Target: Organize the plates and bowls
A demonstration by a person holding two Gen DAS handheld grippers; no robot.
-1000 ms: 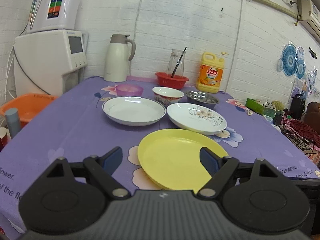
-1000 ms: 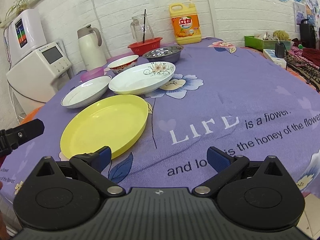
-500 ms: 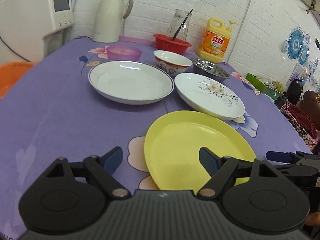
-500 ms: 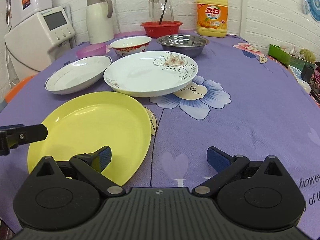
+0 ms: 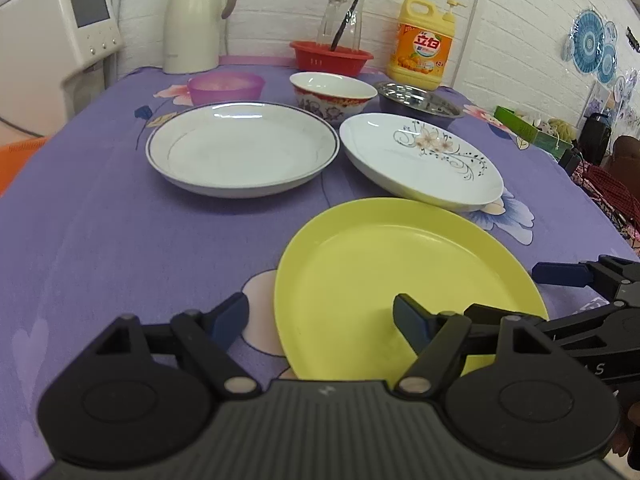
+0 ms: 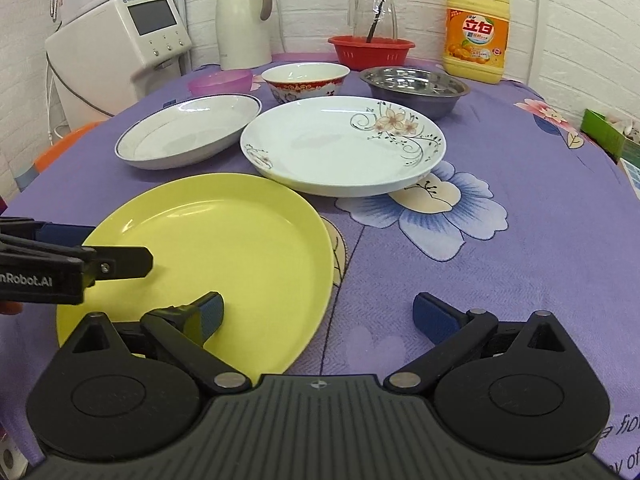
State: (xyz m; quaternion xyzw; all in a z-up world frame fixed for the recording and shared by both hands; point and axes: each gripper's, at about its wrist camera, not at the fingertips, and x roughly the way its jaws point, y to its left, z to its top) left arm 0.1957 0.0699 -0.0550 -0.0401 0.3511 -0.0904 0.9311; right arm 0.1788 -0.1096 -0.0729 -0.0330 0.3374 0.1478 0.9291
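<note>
A yellow plate (image 5: 400,272) lies nearest on the purple tablecloth. My left gripper (image 5: 320,316) straddles its left rim; the jaws are closing and the pads stand clear of the plate. My right gripper (image 6: 320,312) is open astride the plate's right rim, its left finger over the plate. Behind lie a blue-rimmed white plate (image 5: 240,148) and a floral plate (image 5: 420,156) whose edge meets the yellow one. Farther back stand a purple bowl (image 5: 226,86), a red-patterned bowl (image 5: 332,92) and a steel bowl (image 5: 420,100).
Along the back wall stand a cream jug (image 5: 196,20), a red basket (image 5: 332,56) holding a glass pitcher, and a yellow detergent bottle (image 5: 424,48). A white appliance (image 5: 52,48) is at the left, a green box (image 5: 528,128) at the right edge.
Both grippers have come forward and lower onto the yellow plate from either side. The right gripper has rolled level. The left jaws have narrowed a little.
</note>
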